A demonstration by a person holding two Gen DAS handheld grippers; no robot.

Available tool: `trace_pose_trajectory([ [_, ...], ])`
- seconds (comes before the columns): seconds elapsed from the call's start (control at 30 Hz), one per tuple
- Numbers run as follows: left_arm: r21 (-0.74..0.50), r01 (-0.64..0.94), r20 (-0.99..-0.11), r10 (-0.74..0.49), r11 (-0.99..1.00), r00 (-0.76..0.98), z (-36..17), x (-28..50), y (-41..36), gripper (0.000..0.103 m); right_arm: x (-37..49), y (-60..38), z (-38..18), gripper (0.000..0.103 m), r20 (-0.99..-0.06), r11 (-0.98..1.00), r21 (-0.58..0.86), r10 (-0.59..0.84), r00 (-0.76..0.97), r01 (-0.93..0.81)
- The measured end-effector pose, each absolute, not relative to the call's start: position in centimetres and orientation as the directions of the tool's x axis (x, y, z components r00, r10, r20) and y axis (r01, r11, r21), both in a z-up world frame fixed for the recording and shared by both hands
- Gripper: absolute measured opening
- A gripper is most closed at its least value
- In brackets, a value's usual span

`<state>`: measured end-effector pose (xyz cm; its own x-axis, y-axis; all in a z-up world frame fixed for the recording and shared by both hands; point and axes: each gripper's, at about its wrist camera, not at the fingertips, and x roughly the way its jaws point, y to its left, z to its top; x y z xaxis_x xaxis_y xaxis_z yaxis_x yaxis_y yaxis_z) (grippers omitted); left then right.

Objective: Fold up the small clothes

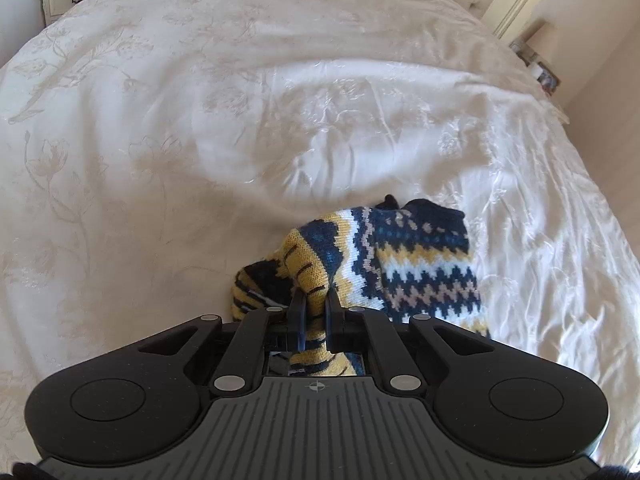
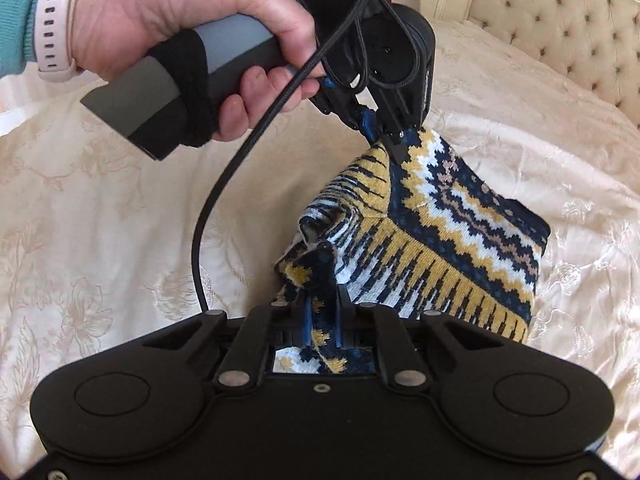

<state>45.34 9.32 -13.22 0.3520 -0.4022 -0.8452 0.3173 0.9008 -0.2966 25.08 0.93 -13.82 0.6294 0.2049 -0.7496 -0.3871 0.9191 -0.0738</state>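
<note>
The cream bedspread (image 1: 168,152) fills the scene under you. Above it hangs the small knitted sweater (image 2: 440,240), navy, yellow and white, lifted between your two tools. Your left gripper (image 1: 314,300) is closed on a yellow fold of it, and your right gripper (image 2: 322,296) is closed on another edge. Your hand (image 2: 172,20) holds the left handle.

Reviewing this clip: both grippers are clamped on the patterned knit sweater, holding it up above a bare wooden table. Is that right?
Not quite. Both the left gripper and the right gripper are shut on the knit sweater, but beneath it is a bed with a cream floral bedspread and a tufted headboard, not a wooden table. The right wrist view shows this best.
</note>
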Motion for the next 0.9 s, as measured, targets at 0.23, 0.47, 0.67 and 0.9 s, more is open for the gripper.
trace_pose_trajectory([
  [0.23, -0.245, 0.243, -0.903, -0.312, 0.939, 0.295, -17.9, 46.5, 10.0, 0.013, 26.0, 3.0, -17.9, 0.029, -0.812, 0.886, -0.044, 0.238, 0.533, -0.462],
  [0.47, -0.256, 0.212, -0.863, -0.321, 0.943, 0.389, -15.6, 45.0, 11.4, 0.047, 25.0, -0.7, -15.2, 0.08, -0.759, 0.927, 0.039, 0.271, 0.592, -0.374],
  [0.67, -0.272, 0.166, -0.831, -0.319, 0.948, 0.456, -12.8, 41.8, 13.3, 0.066, 23.9, -5.6, -13.0, 0.092, -0.751, 0.953, 0.11, 0.266, 0.605, -0.282],
  [0.9, -0.322, 0.159, -0.843, -0.359, 0.933, 0.4, -13.2, 36.8, 13.4, 0.067, 25.4, -11.6, -13.1, 0.098, -0.787, 0.982, 0.124, 0.183, 0.59, -0.14],
])
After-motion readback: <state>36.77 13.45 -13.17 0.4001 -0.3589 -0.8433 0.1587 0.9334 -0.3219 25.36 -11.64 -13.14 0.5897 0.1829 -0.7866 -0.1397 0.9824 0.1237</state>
